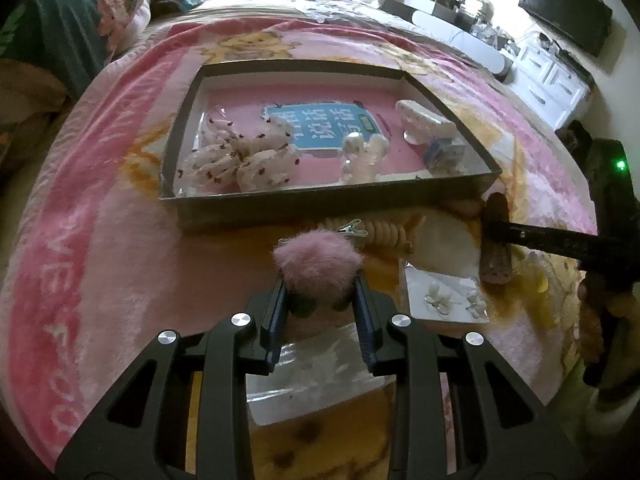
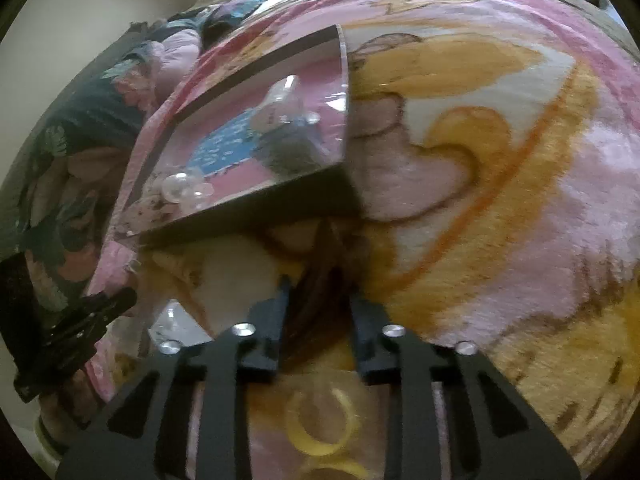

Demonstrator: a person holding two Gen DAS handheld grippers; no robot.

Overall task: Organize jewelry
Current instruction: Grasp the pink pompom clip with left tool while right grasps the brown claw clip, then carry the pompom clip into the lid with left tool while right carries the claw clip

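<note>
My left gripper (image 1: 319,285) is shut on a fluffy pink pompom accessory (image 1: 318,261), held just in front of the shallow dark-rimmed box (image 1: 320,203). The box holds white speckled fabric pieces (image 1: 236,158), a pearly clear ornament (image 1: 362,152) and a white clip (image 1: 424,120). My right gripper (image 2: 318,292) is shut on a dark brown hair clip (image 2: 316,280) by the box's near right corner (image 2: 248,220); it shows in the left wrist view (image 1: 496,240) too. A beige spiral hair tie with a metal clip (image 1: 380,232) lies before the box.
A card with white flower earrings (image 1: 444,298) lies right of my left gripper. A clear plastic bag (image 1: 316,364) lies under it. Everything rests on a pink and yellow blanket (image 1: 120,260) on a bed. A yellow ring shape (image 2: 320,420) sits below my right gripper.
</note>
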